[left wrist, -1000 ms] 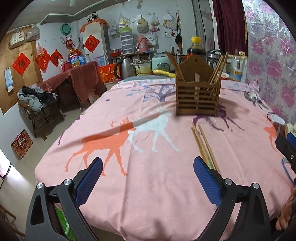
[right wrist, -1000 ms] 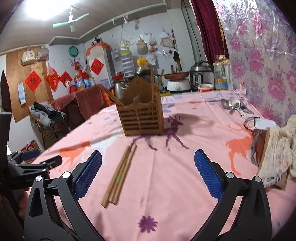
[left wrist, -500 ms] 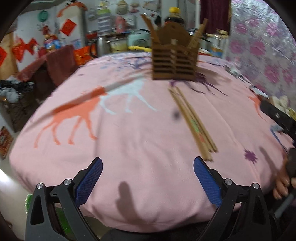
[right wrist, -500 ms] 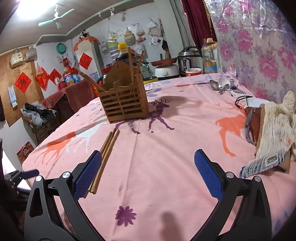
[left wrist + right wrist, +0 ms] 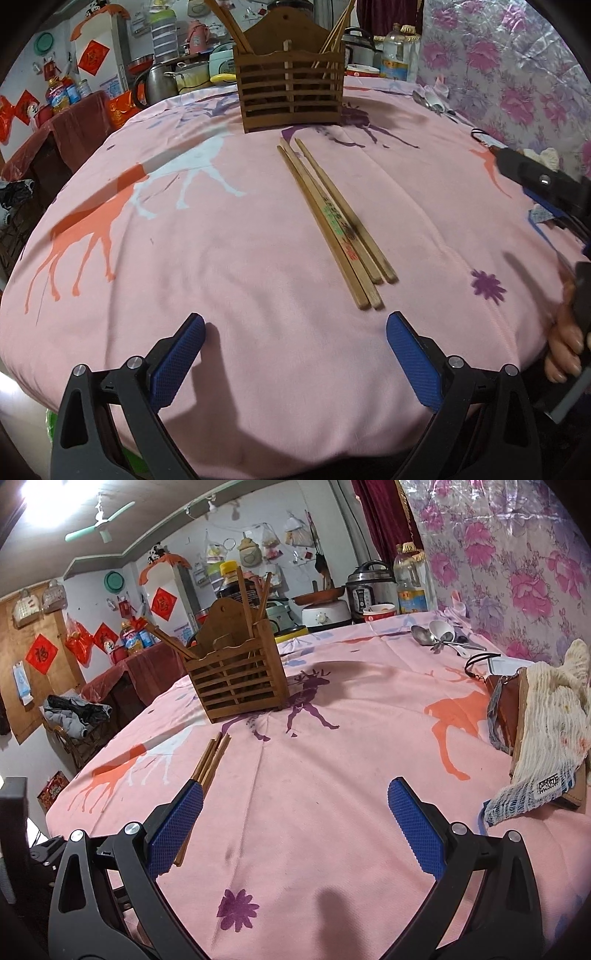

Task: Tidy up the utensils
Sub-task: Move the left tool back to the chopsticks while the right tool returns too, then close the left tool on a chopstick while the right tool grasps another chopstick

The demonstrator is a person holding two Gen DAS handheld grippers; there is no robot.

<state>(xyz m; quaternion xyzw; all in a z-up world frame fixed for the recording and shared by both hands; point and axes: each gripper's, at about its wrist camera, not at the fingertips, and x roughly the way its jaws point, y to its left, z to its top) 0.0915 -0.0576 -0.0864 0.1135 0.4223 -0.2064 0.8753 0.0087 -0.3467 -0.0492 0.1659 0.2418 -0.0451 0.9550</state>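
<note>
Pink cloth with animal prints, brown wood, blue pads

I see a pink tablecloth (image 5: 229, 258) printed with orange, white and purple deer and small purple flowers. The chopsticks (image 5: 332, 218) are light brown with green and red marks. The utensil holder (image 5: 291, 92) is dark brown wood. The pads (image 5: 177, 362) of my left gripper (image 5: 295, 362) are blue on black arms, the same on my right gripper (image 5: 295, 827). The wall covering (image 5: 517, 561) has pink flowers.

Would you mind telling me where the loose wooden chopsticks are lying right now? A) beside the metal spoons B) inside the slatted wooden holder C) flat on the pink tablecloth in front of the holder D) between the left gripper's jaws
C: the loose wooden chopsticks lie flat on the pink tablecloth, in front of the slatted wooden holder, untouched by either gripper.
</note>
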